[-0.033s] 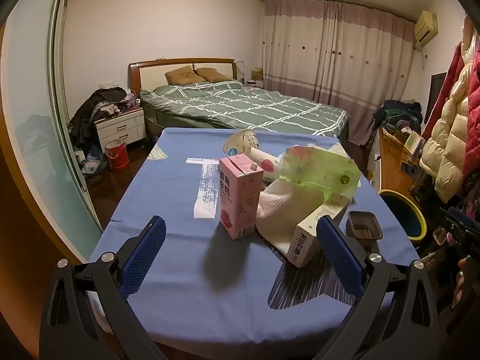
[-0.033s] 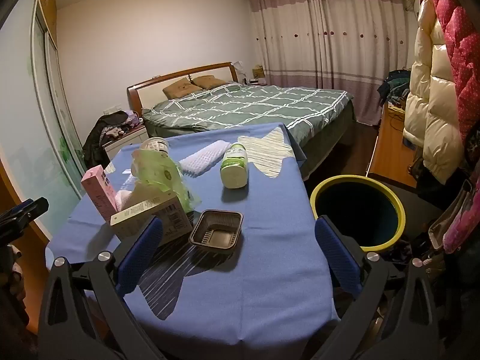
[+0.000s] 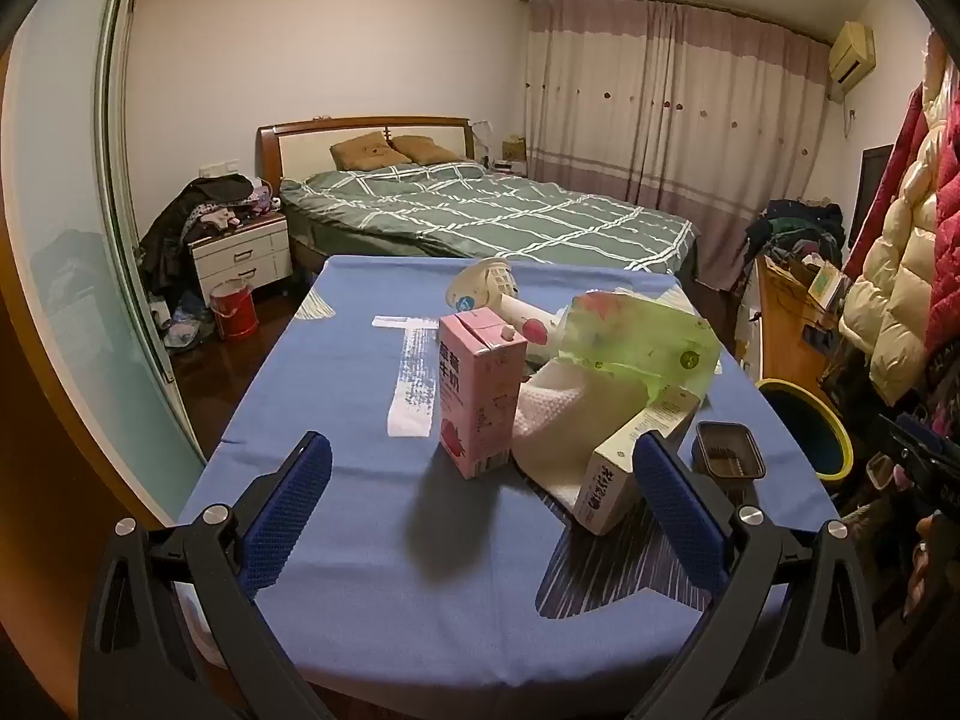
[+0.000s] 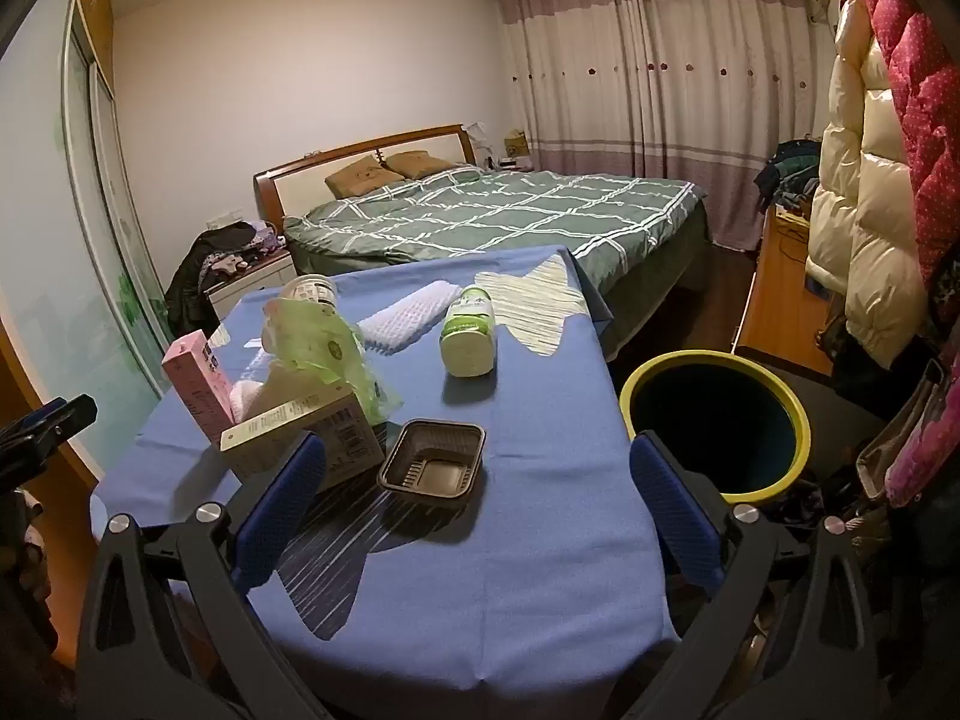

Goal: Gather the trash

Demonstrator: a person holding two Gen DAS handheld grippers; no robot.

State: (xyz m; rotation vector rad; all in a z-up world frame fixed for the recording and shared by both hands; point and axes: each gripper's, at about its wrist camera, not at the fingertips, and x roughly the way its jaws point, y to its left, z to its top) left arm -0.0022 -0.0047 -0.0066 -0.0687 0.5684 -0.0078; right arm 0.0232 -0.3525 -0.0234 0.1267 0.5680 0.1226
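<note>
Several pieces of trash sat on the blue-clothed table (image 4: 540,570): a pink milk carton (image 3: 480,390) printed with white Chinese characters, a beige cardboard box (image 4: 306,438) bearing a barcode, a brown plastic tray (image 4: 432,463), a green-labelled white bottle (image 4: 469,333) and a crumpled green plastic bag (image 3: 642,348). Both the left gripper (image 3: 480,531) and right gripper (image 4: 477,525) hovered with jaws spread wide, holding nothing. Beside the table stood a yellow-rimmed dark bin (image 4: 714,420).
</note>
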